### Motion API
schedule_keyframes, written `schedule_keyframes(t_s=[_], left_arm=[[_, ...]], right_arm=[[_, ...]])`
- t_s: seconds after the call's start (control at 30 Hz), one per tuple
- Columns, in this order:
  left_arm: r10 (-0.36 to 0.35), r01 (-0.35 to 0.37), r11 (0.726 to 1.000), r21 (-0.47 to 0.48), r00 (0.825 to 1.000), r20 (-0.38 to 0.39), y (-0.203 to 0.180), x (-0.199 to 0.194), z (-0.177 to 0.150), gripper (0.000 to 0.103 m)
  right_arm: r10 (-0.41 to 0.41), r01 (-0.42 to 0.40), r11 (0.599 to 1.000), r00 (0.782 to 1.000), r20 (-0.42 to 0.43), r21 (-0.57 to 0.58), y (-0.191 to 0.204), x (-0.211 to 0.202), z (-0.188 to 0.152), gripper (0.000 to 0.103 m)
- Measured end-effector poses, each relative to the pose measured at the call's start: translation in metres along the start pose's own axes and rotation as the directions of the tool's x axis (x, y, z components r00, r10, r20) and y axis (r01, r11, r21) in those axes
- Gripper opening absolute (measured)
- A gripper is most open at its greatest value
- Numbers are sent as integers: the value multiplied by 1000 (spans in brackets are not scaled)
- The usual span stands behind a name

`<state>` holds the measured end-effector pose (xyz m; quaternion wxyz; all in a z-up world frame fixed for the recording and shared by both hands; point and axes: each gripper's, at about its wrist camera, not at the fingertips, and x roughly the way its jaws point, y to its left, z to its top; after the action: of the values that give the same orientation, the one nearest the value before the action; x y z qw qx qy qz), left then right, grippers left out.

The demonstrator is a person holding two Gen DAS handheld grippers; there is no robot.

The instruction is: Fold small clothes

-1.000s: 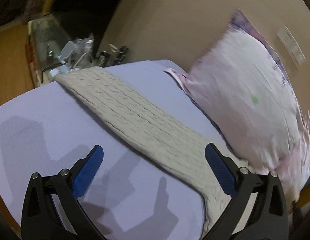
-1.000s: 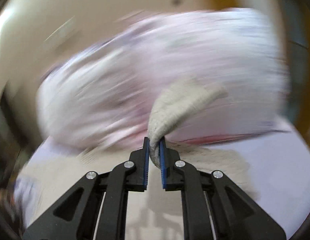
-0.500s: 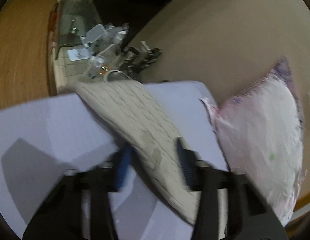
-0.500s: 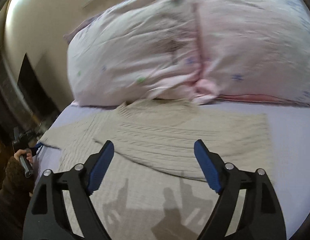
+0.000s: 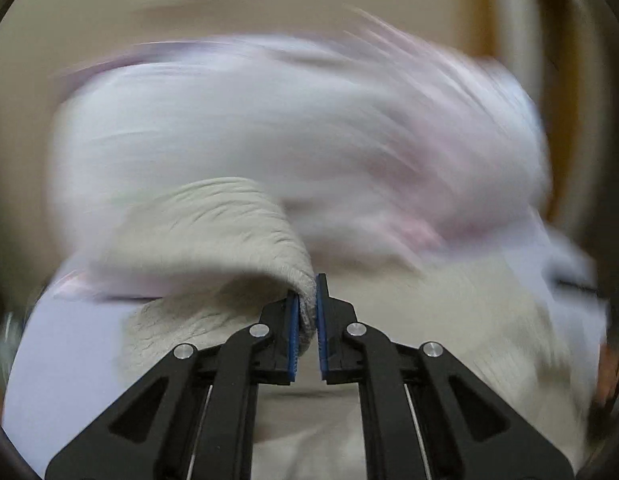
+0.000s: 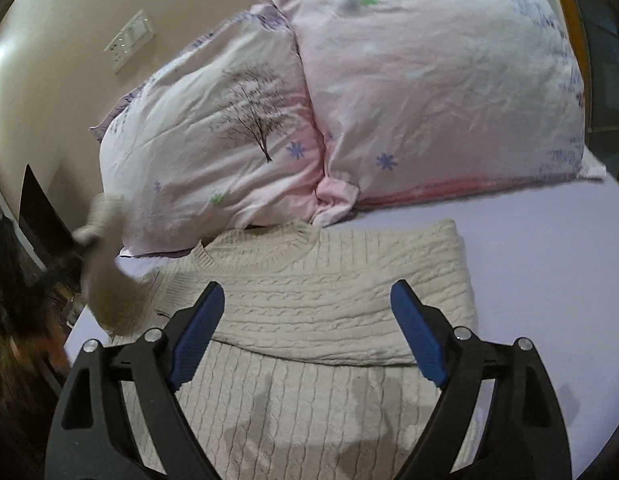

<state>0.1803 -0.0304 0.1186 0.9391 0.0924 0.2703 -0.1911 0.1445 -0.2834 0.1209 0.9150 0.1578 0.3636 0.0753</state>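
A cream cable-knit sweater (image 6: 321,288) lies on a lavender bed (image 6: 549,248), its right side folded over, just in front of two pink pillows (image 6: 349,112). The left tongs (image 5: 307,312) are pinched on a sleeve (image 5: 229,220), lifting it; that view is blurred. The right tongs (image 6: 309,332) hover wide open above the sweater, holding nothing.
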Motion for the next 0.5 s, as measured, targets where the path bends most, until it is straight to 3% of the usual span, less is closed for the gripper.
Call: schedule_keyframes(t_s=[0.07,0.13,0.23,0.3,0.37,0.5], left_arm=[[-45,57,990,131,994,-95,-52,28,-14,8],[-86,103,987,123,987,-135,-63,31,-25,8],[-89,90,996,1,992,-84,-28,-3,-33,11],[-82,73,990,-119,994,-71,14,-29,-44,22],[-47,24,974,-225,994,-97,53,-51,-65,31],[-5,-58,931,-360,985,-173,101,-79,-111,34]], right_arm=[[-3,3,1000,1000,-18,16,-6,4,-2,85],[-5,6,999,1000,-24,37,-15,1,-3,85],[-19,20,998,1000,-17,64,-32,-5,-4,84],[6,-2,995,999,-42,97,-38,1,-4,73],[39,-28,992,995,-89,119,-39,19,-1,56],[48,-17,983,984,-169,180,-35,58,10,44]])
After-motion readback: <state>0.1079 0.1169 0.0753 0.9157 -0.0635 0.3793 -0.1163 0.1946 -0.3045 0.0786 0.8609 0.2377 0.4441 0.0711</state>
